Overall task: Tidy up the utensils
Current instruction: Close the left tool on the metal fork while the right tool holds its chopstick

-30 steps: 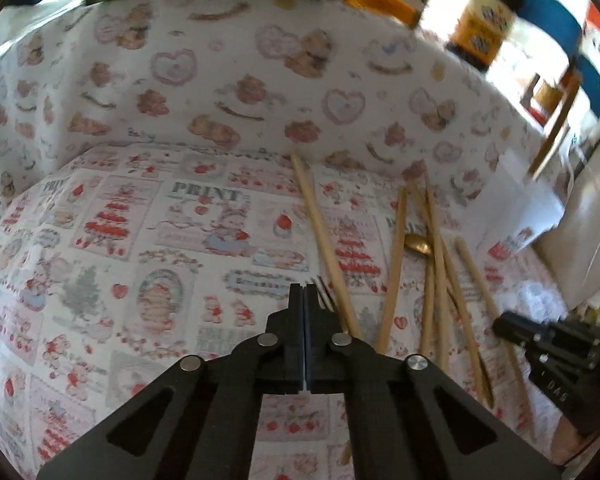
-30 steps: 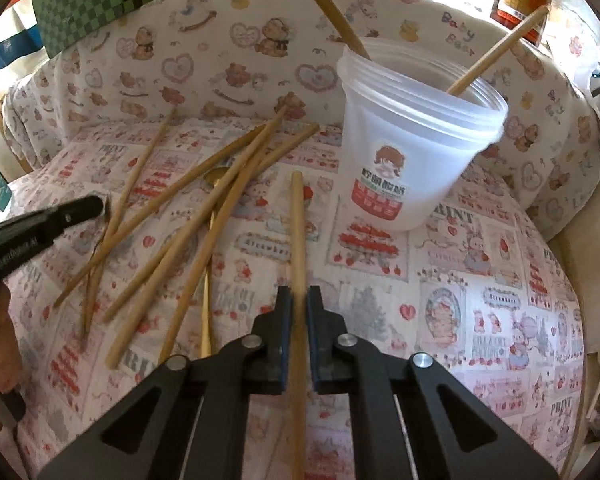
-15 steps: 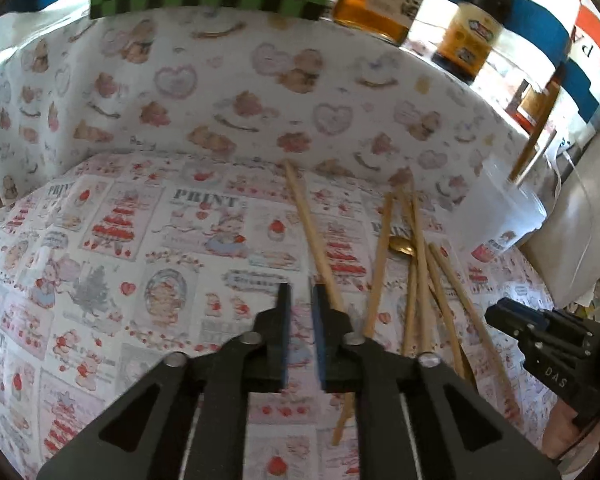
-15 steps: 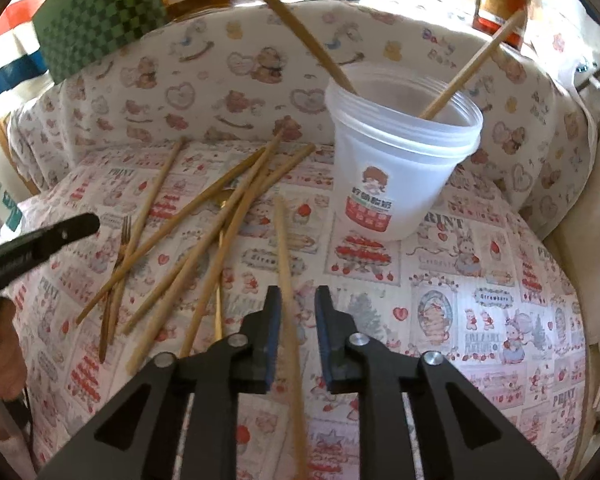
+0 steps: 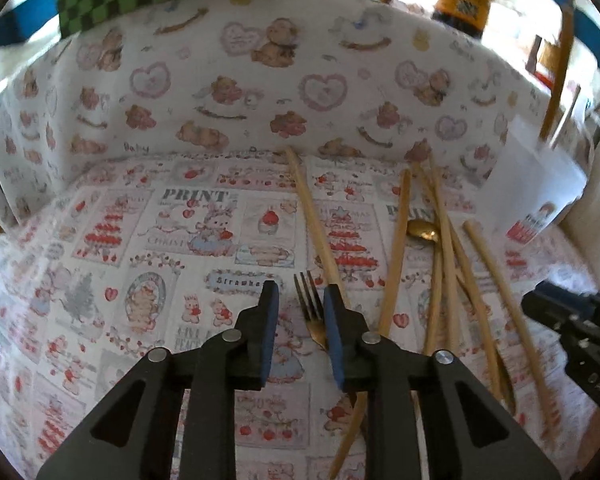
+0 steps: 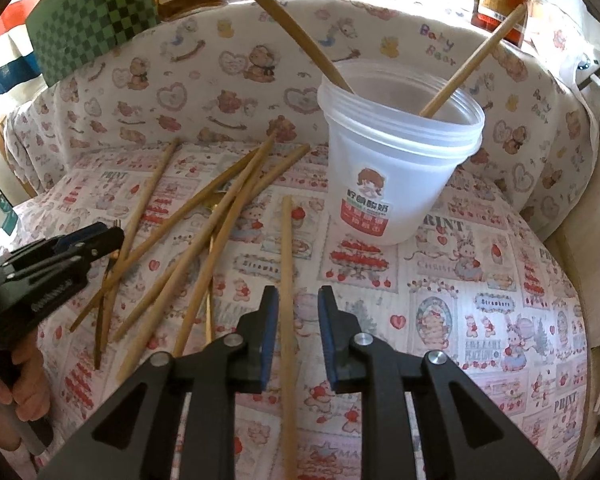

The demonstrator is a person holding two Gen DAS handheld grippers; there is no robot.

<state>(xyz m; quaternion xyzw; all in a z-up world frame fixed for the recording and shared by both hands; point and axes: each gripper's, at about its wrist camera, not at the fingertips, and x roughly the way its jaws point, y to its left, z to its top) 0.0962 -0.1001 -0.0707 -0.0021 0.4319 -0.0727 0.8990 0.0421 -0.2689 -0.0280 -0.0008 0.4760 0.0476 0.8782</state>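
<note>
I am looking at the chopstick (image 6: pixel 287 280) lying flat on the patterned cloth (image 6: pixel 480 320) of the table, running straight toward me between the blades of my right tongs (image 6: pixel 298 300), its far tip pointing at the plastic cup (image 6: pixel 384 184). It is likely feeling light, stiff and round, so it is apt to be rolling or swivelling if I am pinching it near an end; I am judging the middle of its length the safer place to be gripping, and squarely across it. My right tongs are standing a little apart, the pads not touching the stick. The fork (image 5: pixel 312 308) is thin metal, flat and slick against the cloth, so I am reckoning on taking it by the neck just behind the prongs. It is lying between the blades of my left tongs (image 5: pixel 298 300), which are opening and not pressing on it. More chopsticks (image 6: pixel 204 240) are lying crossed in a loose heap between the two tools, some overlapping. Two sticks are already leaning inside the cup.
</note>
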